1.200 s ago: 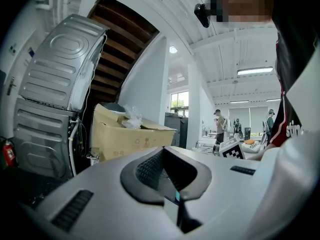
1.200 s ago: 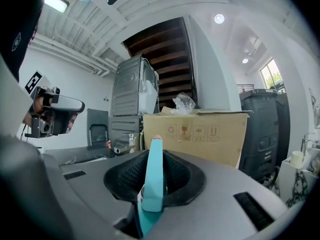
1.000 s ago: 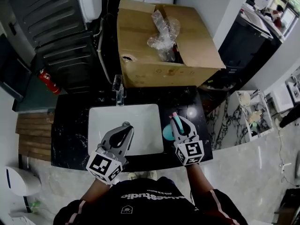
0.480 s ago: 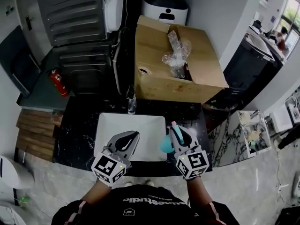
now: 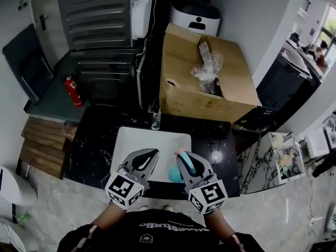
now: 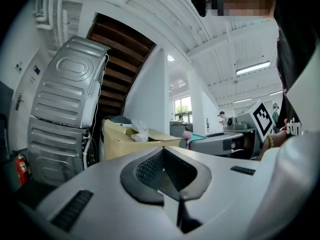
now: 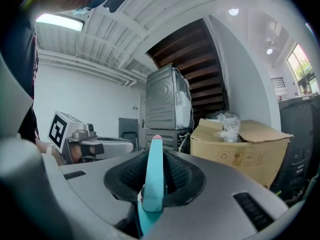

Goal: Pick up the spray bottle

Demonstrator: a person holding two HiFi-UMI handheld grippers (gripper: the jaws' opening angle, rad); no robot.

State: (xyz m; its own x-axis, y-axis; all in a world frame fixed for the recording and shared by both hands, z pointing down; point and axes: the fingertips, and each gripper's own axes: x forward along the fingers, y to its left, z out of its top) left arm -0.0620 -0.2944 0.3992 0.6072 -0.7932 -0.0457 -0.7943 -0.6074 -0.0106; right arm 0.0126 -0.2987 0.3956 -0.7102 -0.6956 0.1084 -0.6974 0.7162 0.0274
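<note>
In the right gripper view the teal spray bottle (image 7: 152, 184) with a pink tip stands upright between the dark pads, and my right gripper (image 7: 155, 176) is shut on its head. The head view shows the bottle's round teal body (image 5: 173, 172) hanging under my right gripper (image 5: 184, 160), lifted above the front edge of the white sink (image 5: 152, 140). My left gripper (image 5: 148, 156) floats beside it on the left, shut and holding nothing. In the left gripper view its pads (image 6: 150, 171) meet with nothing between them, and the bottle (image 6: 196, 136) shows to the right.
A black marble counter (image 5: 94, 151) surrounds the sink, with a faucet (image 5: 156, 121) at its back edge. Behind stands an open cardboard box (image 5: 210, 96) with crumpled plastic wrap (image 5: 207, 64). A grey machine (image 5: 100, 14) and a red fire extinguisher (image 5: 73, 91) are at the left.
My right gripper has risen and moved left with the spray bottle, from the counter right of the sink to above the sink's front edge. The left gripper has drifted slightly.
</note>
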